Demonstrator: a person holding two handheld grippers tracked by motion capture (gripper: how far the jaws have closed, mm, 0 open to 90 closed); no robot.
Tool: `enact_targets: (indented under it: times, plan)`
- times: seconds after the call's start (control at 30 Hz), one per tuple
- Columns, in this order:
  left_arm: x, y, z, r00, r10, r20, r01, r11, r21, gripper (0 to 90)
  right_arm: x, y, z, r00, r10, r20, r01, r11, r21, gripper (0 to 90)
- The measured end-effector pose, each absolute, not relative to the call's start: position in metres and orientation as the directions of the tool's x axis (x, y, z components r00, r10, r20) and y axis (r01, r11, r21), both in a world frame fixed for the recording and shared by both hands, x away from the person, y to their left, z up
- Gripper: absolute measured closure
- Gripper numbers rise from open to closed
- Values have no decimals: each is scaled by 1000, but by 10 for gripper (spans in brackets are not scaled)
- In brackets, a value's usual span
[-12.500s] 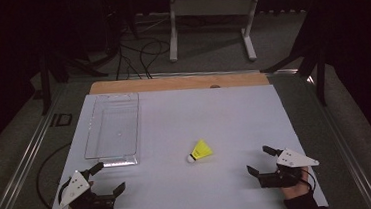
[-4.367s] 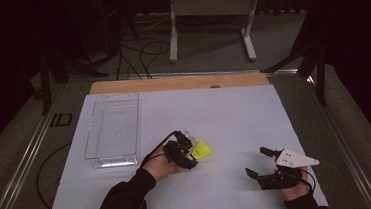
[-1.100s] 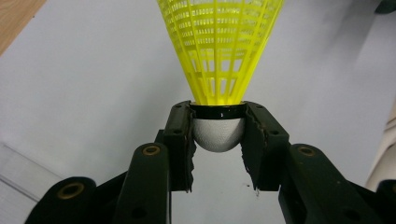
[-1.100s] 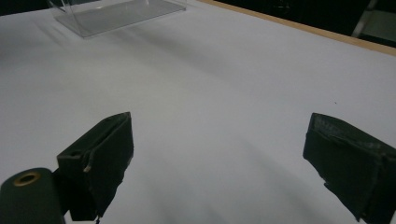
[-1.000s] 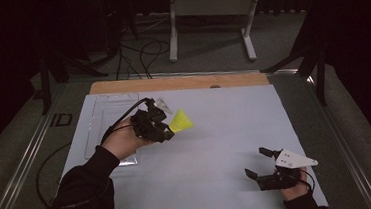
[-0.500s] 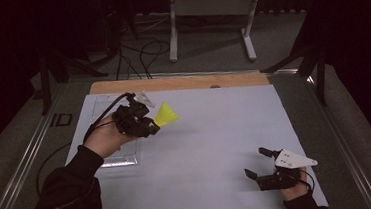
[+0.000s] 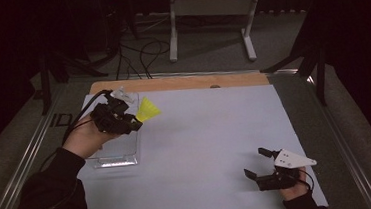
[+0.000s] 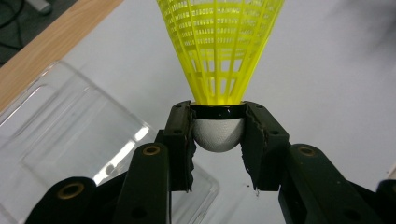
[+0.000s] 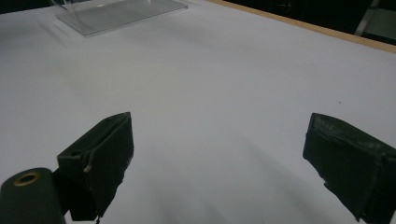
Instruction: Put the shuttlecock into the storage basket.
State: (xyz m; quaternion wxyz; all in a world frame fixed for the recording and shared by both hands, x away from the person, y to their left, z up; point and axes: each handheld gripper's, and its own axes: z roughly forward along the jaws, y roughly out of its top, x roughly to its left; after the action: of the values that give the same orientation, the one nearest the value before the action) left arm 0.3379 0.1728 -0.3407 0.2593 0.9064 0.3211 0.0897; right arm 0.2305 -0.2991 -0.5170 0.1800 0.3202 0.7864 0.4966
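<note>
The left tongs are closed on the white cork of the yellow shuttlecock, holding it in the air above the clear tray. The right tongs are wide open and empty, low over the white bench.

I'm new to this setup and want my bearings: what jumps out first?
The bright yellow shuttlecock, pinched by its white cork in the left claw, held over the clear plastic tray at the table's far left. The right claw rests open near the front right edge.
</note>
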Motion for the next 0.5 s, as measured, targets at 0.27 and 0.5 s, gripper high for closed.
enact_targets:
  times: [0.27,0.5]
  plan:
    - [337,187,-339,754,657,7,553,-640,533,661,230,-299,-517,-730,683,40,328,297,897,88]
    - [337,201,-339,727,687,7,576,-615,539,661,230,-299,-516,-728,684,40,328,298,896,88]
